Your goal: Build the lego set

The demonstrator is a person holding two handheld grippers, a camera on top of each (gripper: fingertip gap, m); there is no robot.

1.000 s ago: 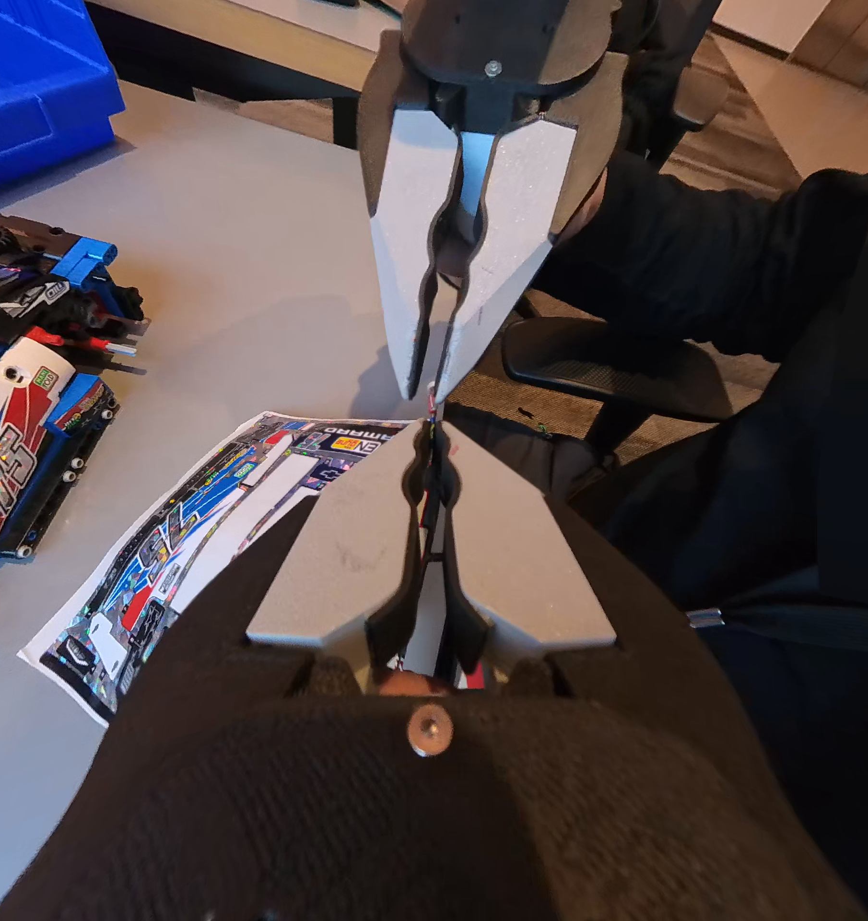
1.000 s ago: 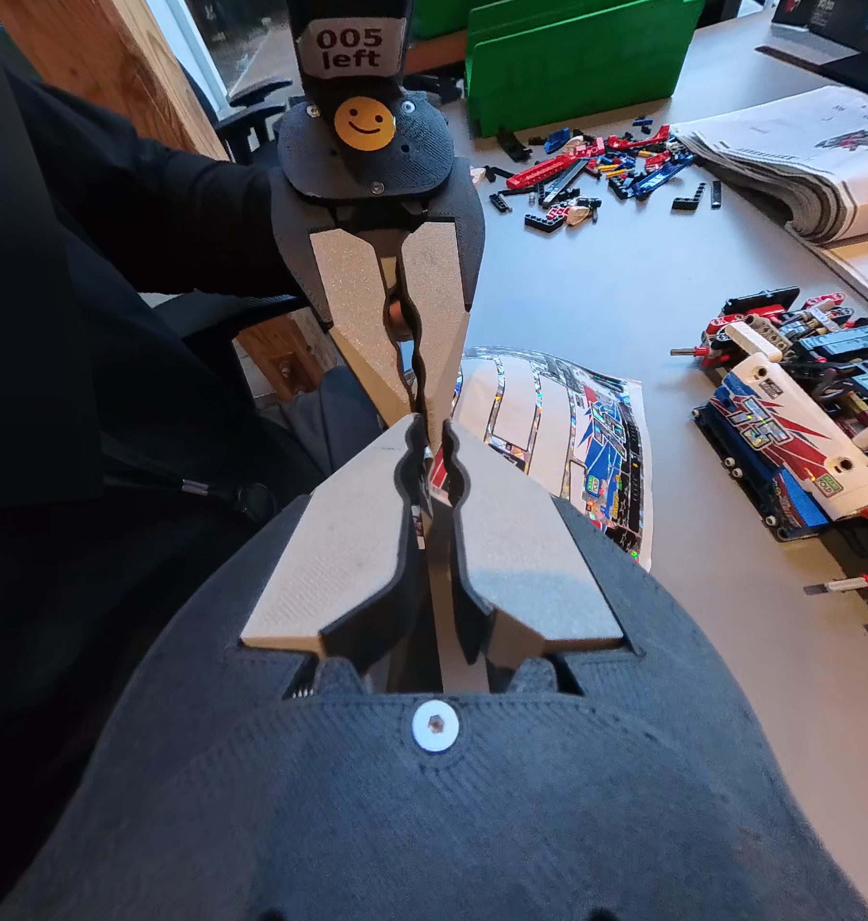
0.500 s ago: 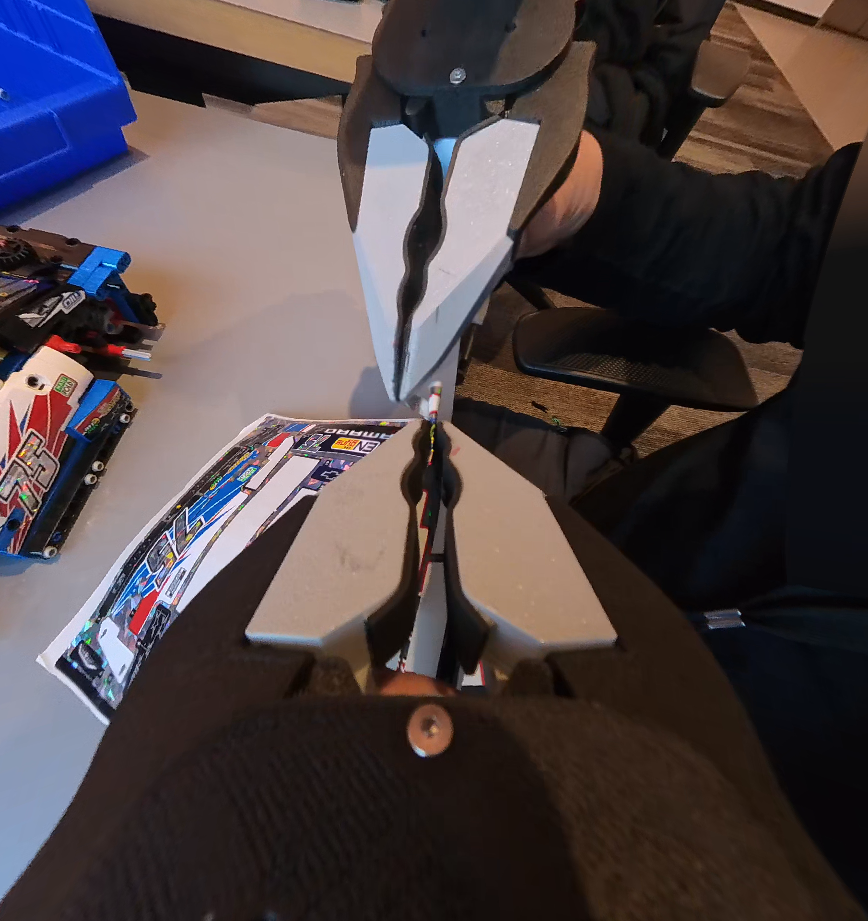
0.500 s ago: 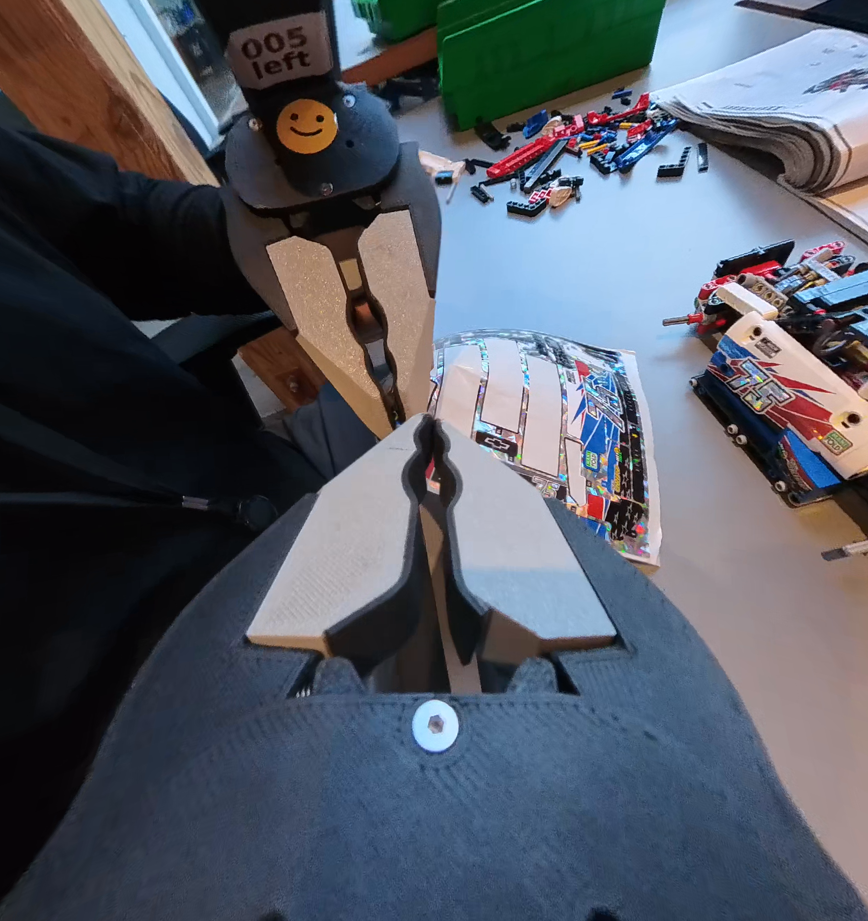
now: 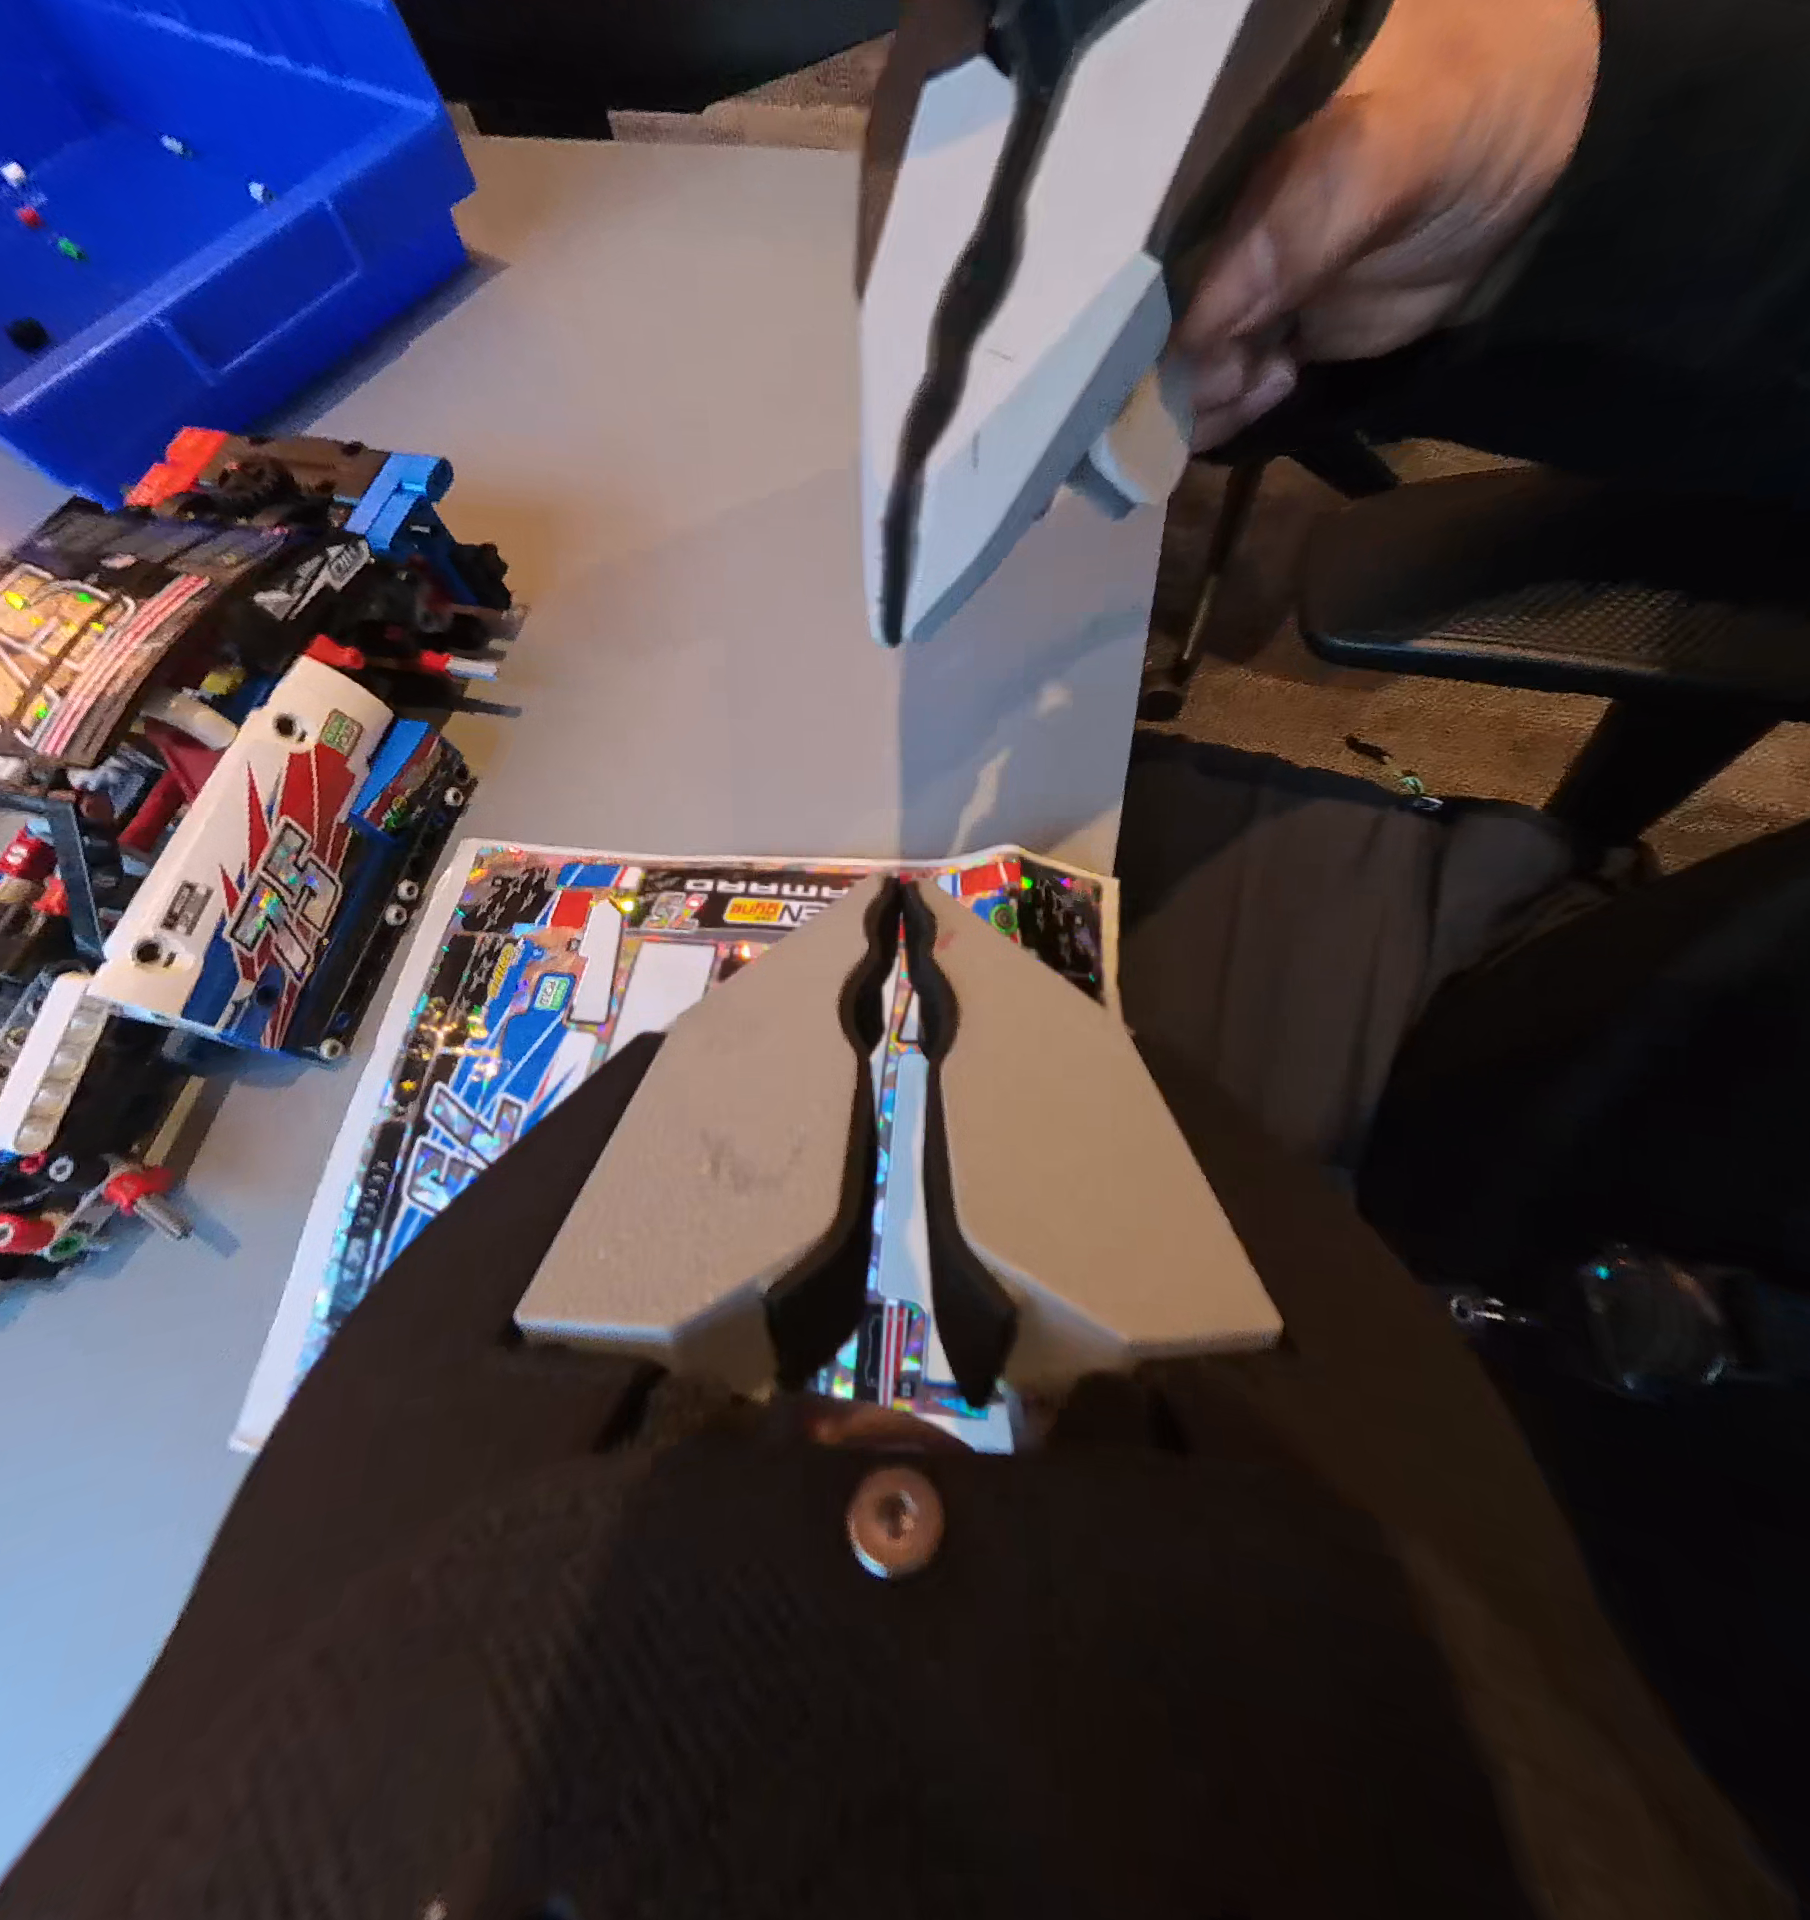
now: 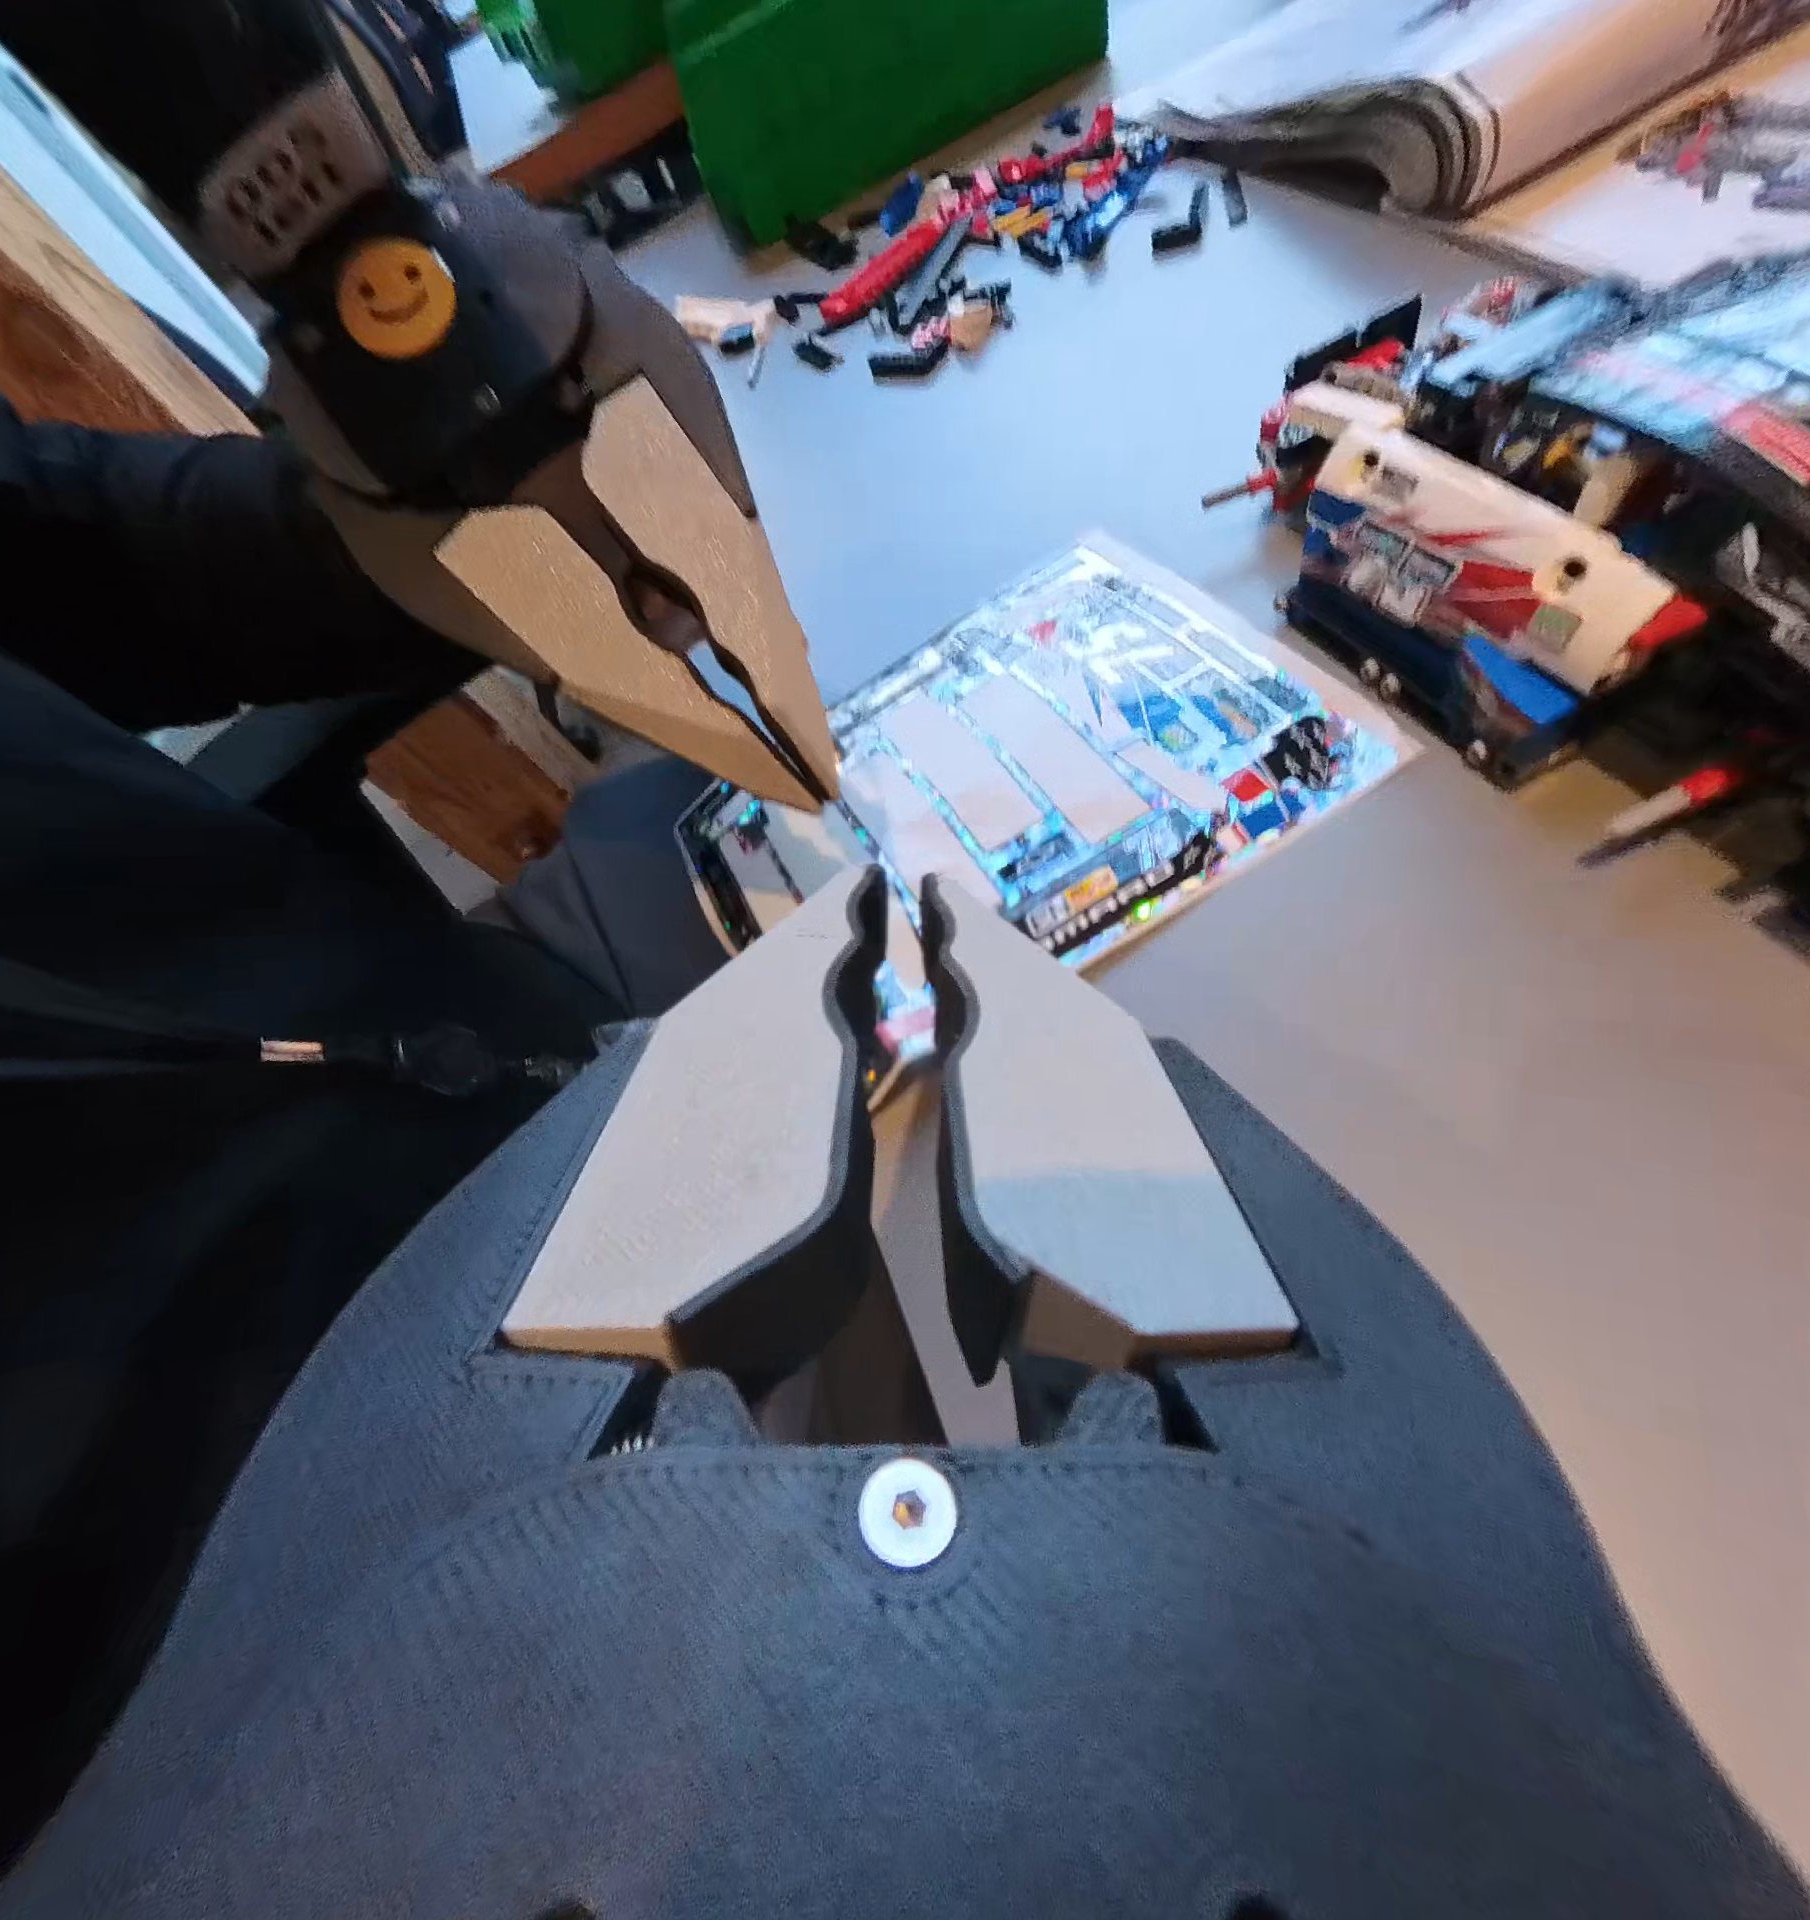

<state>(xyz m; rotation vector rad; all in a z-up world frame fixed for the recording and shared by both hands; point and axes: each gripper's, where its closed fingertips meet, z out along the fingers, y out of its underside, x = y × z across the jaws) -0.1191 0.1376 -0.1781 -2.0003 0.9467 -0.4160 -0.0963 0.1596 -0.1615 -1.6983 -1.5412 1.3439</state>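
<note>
A glossy sticker sheet (image 5: 527, 1039) lies at the grey table's (image 5: 724, 468) edge, also in the right wrist view (image 6: 1088, 748). My left gripper (image 5: 899, 888) is shut, with its tips at the sheet's edge (image 6: 828, 798). I cannot tell whether it pinches the sheet. My right gripper (image 6: 906, 888) has its jaws a narrow gap apart and hovers above the table (image 5: 888, 629). A colourful bit shows in that gap, and I cannot tell whether it is only the sheet behind. The partly built blue, white and red car (image 5: 257, 883) stands beside the sheet (image 6: 1503, 582).
A blue bin (image 5: 153, 229) stands behind the car. A green bin (image 6: 859, 94), loose bricks (image 6: 963, 260) and an instruction booklet (image 6: 1452, 114) lie at the table's far side. The table ends just right of the sheet, above a person's lap and a chair (image 5: 1607, 623).
The two grippers were tip to tip around a thin sticker held off the table's edge. My left gripper dropped to the sheet's edge. My right gripper drew away, and its jaws parted slightly.
</note>
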